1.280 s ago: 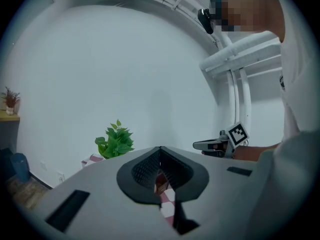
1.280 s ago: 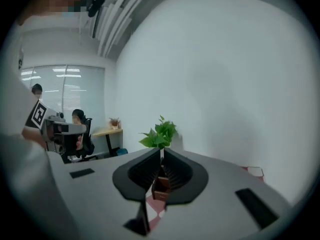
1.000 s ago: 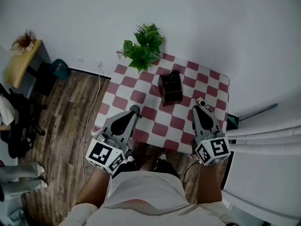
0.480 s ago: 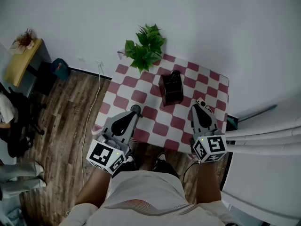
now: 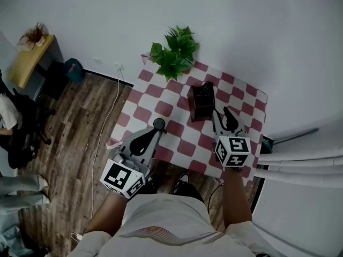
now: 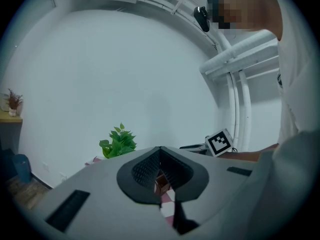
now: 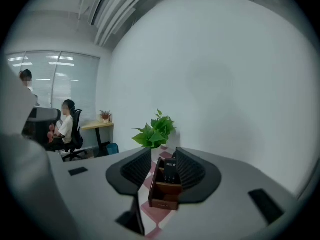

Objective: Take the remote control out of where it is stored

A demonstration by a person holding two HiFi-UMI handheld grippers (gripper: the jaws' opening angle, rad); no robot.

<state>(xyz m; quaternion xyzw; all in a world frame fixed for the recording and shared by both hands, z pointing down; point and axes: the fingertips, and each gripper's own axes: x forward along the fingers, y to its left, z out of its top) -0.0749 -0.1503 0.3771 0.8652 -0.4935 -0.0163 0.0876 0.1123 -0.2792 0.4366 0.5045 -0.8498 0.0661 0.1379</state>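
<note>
R gripper [image 7: 164, 156]: jaws spread, just been opening; nothing clamped; tipped slightly down toward the holder
Gap btw R jaws: wooden holder [image 7: 162, 196] + remote control [image 7: 170, 170] framed there, just ahead of the tips; pads not pressed on either
Remote control: dark, stood upright inside the holder behind its lower front wall, top end seen above the rim
Holder: dark brown, set upright on the red/white checked tablecloth [image 5: 155, 108], just beside R gripper's tips in head view
L gripper [image 5: 158, 124]: jaw tips brought together, nothing held; positioned over table's near-left part, well apart from holder
Potted plant [image 5: 174, 55]: green, at table's far edge by the white wall, beyond holder
Bkgd: seated person [image 7: 65, 126] at a desk, far left in right gripper view; wood floor [image 5: 80, 138] seen left of table
</note>
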